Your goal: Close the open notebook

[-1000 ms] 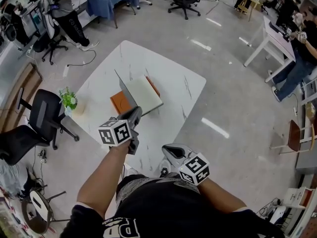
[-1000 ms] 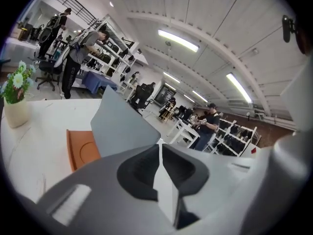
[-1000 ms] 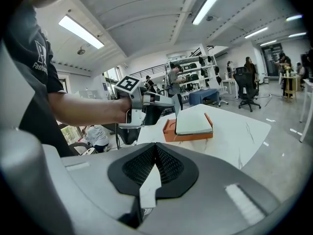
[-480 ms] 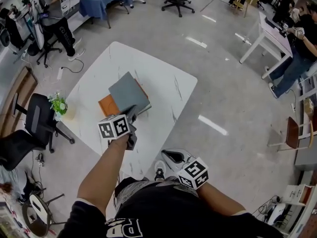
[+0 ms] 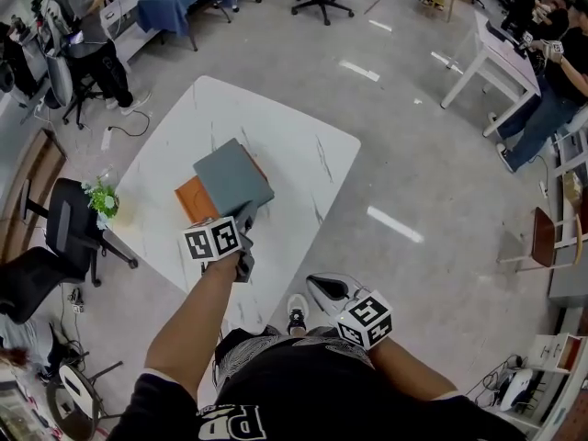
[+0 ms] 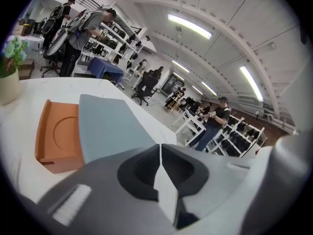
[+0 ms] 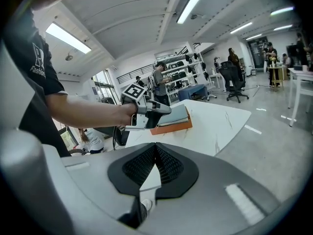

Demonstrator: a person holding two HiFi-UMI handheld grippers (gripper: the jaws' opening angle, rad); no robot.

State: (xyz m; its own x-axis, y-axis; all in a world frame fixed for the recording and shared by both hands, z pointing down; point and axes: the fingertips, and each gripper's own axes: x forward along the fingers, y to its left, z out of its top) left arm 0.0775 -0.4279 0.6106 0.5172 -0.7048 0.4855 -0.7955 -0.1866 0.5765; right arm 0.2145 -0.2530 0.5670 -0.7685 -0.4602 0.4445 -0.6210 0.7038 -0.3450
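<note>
The notebook (image 5: 231,177) lies closed on the white table (image 5: 303,154), its grey cover up, resting partly on a flat orange tray (image 5: 191,198). My left gripper (image 5: 246,217) is shut, its tips at the notebook's near edge; whether they touch it I cannot tell. In the left gripper view the grey cover (image 6: 110,126) and the orange tray (image 6: 56,136) lie just beyond the shut left gripper (image 6: 160,151). My right gripper (image 5: 317,288) is shut and empty, held low off the table's near edge. The right gripper view shows the notebook (image 7: 177,115) behind the left gripper (image 7: 146,112).
A small potted plant (image 5: 101,198) stands at the table's left edge. A black office chair (image 5: 64,219) is left of the table. Other desks, chairs and people fill the room further off.
The notebook's grey cover, upright a second ago, has swung down and now lies flat and closed. My left gripper stayed by its near edge; the right gripper barely moved.
</note>
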